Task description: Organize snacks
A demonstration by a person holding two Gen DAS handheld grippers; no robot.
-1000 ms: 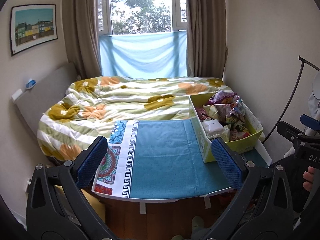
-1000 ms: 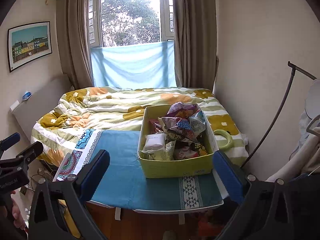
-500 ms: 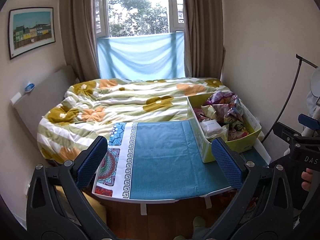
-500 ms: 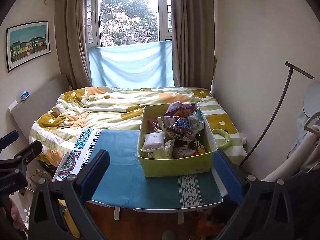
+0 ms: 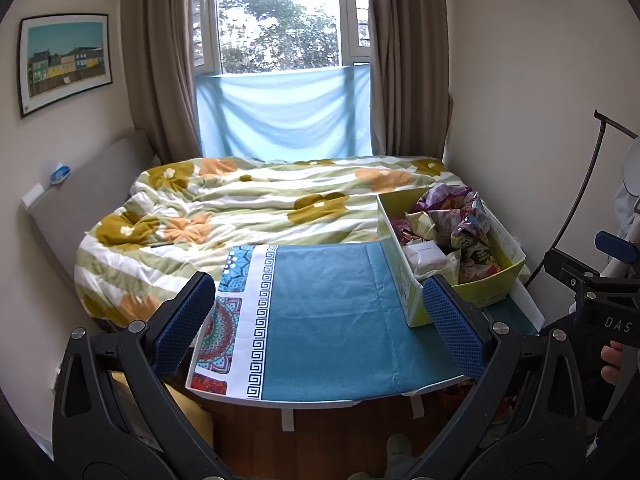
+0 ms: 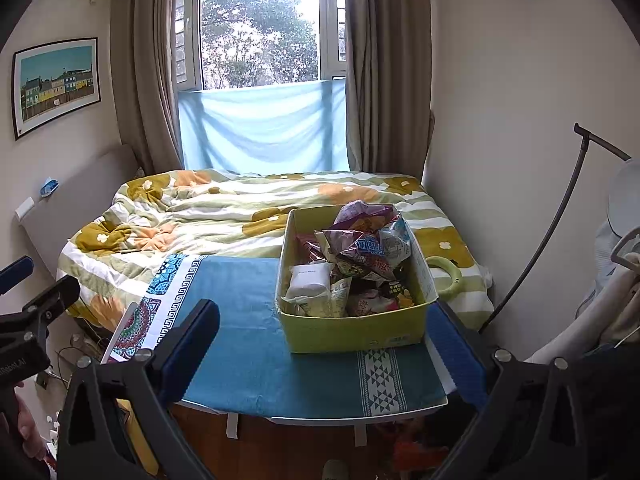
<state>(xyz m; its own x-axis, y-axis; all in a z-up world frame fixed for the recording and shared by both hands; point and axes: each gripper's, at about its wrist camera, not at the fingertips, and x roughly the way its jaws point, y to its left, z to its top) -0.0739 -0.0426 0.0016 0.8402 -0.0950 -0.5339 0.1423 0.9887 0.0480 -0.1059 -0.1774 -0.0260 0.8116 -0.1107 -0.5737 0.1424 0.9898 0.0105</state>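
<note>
Left wrist view: the left gripper (image 5: 320, 320) is spread wide, its blue-padded fingers (image 5: 180, 324) holding nothing and touching nothing. Straight ahead, between the fingers, lies a small table covered by a teal cloth (image 5: 332, 312) with a patterned white border. Ahead and to the right of the gripper, just beyond its right finger, a yellow-green box (image 5: 492, 288) sits on the cloth, packed with crumpled snack bags (image 5: 460, 216) and a white packet (image 5: 426, 254). At the far right the other gripper's black body shows the letters "DAS". Beyond the table is a bed with a flowered quilt (image 5: 256, 208).

Right wrist view: the right gripper (image 6: 324, 348) is likewise wide open and empty, clear of everything. The box (image 6: 356, 332) stands directly ahead between its fingers, on the cloth (image 6: 240, 344). The bags (image 6: 368, 240) carry printed writing too small to read. At the far left, the other gripper's body bears a partly cut label ending "Robot.AI".
</note>
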